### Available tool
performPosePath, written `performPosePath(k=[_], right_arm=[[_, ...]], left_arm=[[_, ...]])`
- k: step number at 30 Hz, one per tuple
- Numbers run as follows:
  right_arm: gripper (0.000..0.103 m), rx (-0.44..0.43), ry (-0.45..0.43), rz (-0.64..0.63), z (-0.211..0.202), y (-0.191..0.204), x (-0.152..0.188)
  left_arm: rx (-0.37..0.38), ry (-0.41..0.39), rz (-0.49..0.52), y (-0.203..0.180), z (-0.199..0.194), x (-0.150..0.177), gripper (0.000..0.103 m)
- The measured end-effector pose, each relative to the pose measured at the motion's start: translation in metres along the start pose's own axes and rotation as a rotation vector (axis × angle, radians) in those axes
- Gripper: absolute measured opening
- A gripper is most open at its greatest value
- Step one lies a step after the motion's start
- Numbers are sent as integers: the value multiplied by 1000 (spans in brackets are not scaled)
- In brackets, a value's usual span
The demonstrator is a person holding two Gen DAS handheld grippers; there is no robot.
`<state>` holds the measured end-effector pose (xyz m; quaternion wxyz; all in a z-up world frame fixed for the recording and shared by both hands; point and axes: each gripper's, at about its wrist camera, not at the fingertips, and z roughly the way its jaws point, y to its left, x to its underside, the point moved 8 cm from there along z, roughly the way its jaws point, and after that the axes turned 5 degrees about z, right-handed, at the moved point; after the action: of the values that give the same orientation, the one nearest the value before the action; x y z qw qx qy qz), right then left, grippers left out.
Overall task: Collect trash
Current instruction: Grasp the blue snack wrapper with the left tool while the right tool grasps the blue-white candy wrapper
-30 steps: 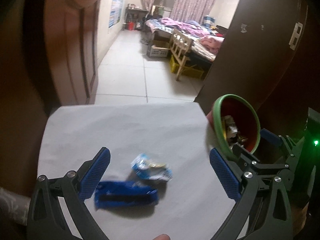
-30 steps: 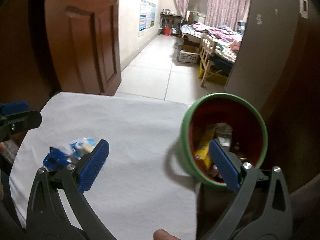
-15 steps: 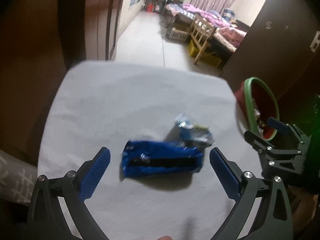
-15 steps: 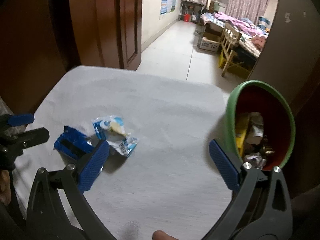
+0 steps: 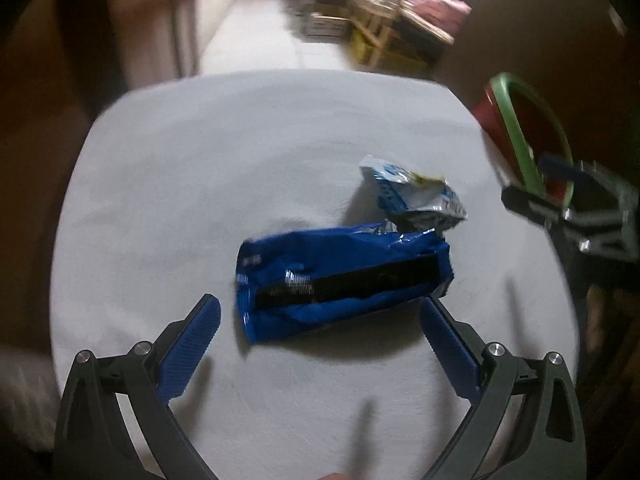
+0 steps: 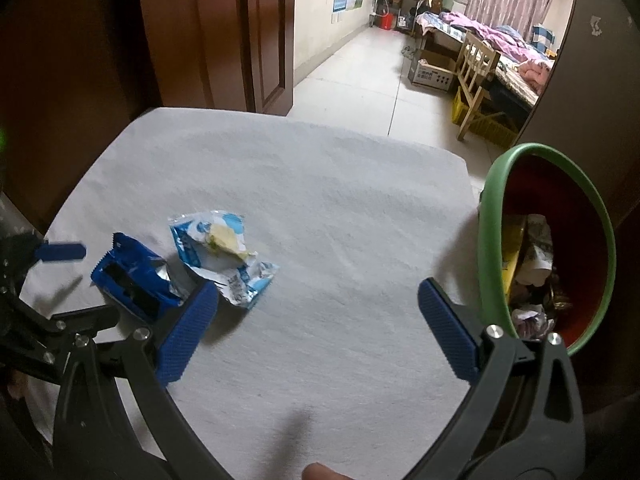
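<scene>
Clearly the blue wrapper (image 5: 344,276) lay flat on the white worktop (image 5: 224,152), just ahead of the left tool (image 5: 320,320), at about 12 o'clock from it. Its long axis ran from 9 to 3 o'clock, tipped slightly up toward 2, so it lay across the gap between the two blue pads. That tool was spread wide and held nothing; the wrapper looked almost as long as the gap, and its right end sat close to the right pad. A crumpled white-and-blue packet (image 5: 412,196) touched the wrapper's far right corner, at about 1 o'clock. The right tool (image 6: 318,324) was also wide open and empty, with the wrapper off at its 10 o'clock, so the left hand was judged the nearer. A green-rimmed bin (image 6: 490,240), already holding rubbish, sat at the worktop's right edge, at 2 o'clock.
</scene>
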<state>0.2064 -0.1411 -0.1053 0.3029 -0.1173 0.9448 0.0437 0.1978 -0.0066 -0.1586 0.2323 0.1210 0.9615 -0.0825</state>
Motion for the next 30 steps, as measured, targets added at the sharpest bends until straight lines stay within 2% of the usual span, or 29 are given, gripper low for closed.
performPosePath(k=[3, 5, 9, 11, 13, 14, 16, 20, 21, 25, 30], right_arm=[[98, -7, 2, 0, 2, 2, 0], [98, -7, 0, -5, 3, 3, -1], [98, -5, 2, -13, 5, 3, -1], [98, -6, 8, -13, 7, 2, 1], [98, -6, 12, -11, 9, 2, 1], [98, -8, 13, -11, 9, 2, 1], [98, -14, 11, -13, 10, 4, 0], [98, -28, 15, -23, 14, 9, -2], [98, -31, 16, -31, 16, 12, -2], [98, -44, 13, -48, 18, 21, -6], [98, -58, 9, -79, 26, 35, -18]], left_arm=[[-30, 15, 182, -12, 7, -8, 95], [-5, 42, 268, -21, 15, -9, 95], [-9, 45, 353, -29, 23, -17, 92], [8, 50, 354, -28, 25, -21, 81], [5, 62, 347, -25, 29, -26, 65], [4, 58, 339, -23, 29, -27, 62], [21, 56, 310, -22, 28, -31, 45], [27, 42, 242, -9, 23, -30, 23], [23, 39, 229, -6, 21, -30, 14], [22, 27, 180, 4, 12, -27, 3], [3, 14, 125, 14, 6, -26, 1]])
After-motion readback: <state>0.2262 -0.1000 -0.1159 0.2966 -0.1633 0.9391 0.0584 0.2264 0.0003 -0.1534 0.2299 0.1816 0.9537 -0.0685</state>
